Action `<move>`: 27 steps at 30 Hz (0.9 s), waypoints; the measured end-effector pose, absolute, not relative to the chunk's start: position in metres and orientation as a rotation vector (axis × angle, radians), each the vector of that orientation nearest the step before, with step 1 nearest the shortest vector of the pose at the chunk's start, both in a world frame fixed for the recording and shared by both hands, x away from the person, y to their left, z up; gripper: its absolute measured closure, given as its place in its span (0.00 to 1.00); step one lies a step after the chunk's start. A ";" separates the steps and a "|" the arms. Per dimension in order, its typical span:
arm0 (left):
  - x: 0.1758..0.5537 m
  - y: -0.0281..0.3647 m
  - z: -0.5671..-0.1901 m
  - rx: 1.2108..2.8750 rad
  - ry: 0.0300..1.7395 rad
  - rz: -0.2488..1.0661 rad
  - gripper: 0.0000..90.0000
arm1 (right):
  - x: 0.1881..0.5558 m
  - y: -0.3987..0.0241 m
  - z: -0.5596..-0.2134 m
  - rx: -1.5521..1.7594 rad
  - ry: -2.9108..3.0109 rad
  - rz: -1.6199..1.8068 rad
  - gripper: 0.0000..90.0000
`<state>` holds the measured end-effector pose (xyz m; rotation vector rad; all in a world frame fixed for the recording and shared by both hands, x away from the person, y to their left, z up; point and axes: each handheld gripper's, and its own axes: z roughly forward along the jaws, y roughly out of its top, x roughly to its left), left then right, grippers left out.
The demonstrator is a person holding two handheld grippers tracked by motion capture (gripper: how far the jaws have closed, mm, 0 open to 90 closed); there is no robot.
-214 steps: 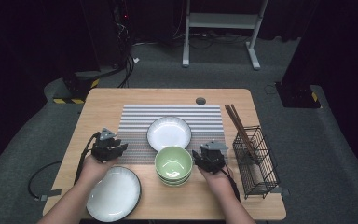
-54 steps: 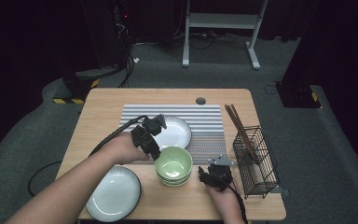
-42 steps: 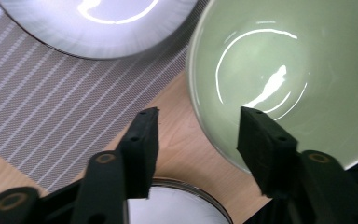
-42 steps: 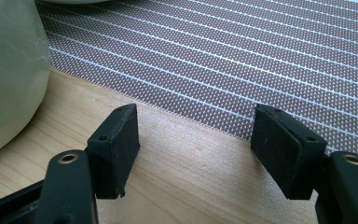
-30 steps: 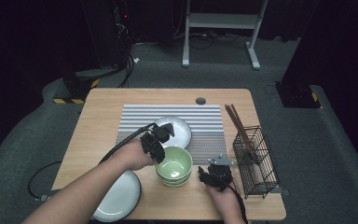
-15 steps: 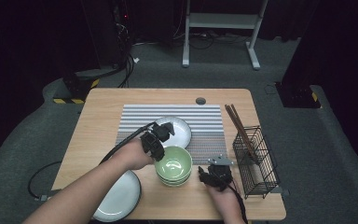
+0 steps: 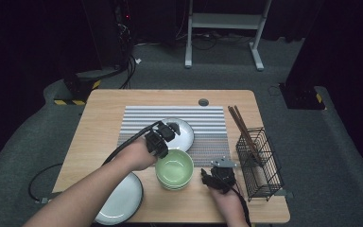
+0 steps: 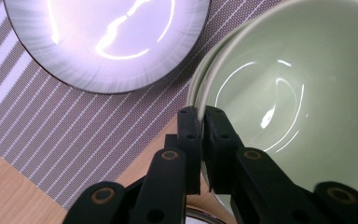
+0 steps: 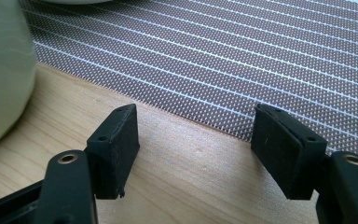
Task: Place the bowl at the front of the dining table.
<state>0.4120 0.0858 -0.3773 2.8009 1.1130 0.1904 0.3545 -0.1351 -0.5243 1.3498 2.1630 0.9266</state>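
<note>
left gripper view: left gripper [image 8: 201, 122] just closed on green bowl [image 8: 279, 88] rim; right gripper [image 9: 196, 135] wide open, empty.

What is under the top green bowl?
More green bowls nest under the top green bowl, stacked on the wooden table. How many is unclear; the top one hides their insides.

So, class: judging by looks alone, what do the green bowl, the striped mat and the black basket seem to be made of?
Green bowl: probably glazed ceramic, given its sharp glossy highlights.
Striped mat: looks like woven vinyl or fabric, with a dotted mesh texture.
Black basket: apparently coated metal wire in a thin open grid.
</note>
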 end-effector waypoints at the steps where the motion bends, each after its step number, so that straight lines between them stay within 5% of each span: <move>1: 0.412 0.086 -0.377 2.805 1.108 0.194 0.95 | 0.355 -0.135 -0.524 1.350 2.163 0.927 0.35; 12: 0.410 0.087 -0.375 2.783 1.121 0.195 0.93 | 0.355 -0.135 -0.524 1.352 2.162 0.930 0.35; 20: 0.411 0.087 -0.386 2.781 1.156 0.182 0.67 | 0.355 -0.135 -0.524 1.352 2.163 0.929 0.35; 27: 0.410 0.086 -0.400 2.813 1.157 0.202 0.77 | 0.355 -0.135 -0.524 1.351 2.163 0.930 0.35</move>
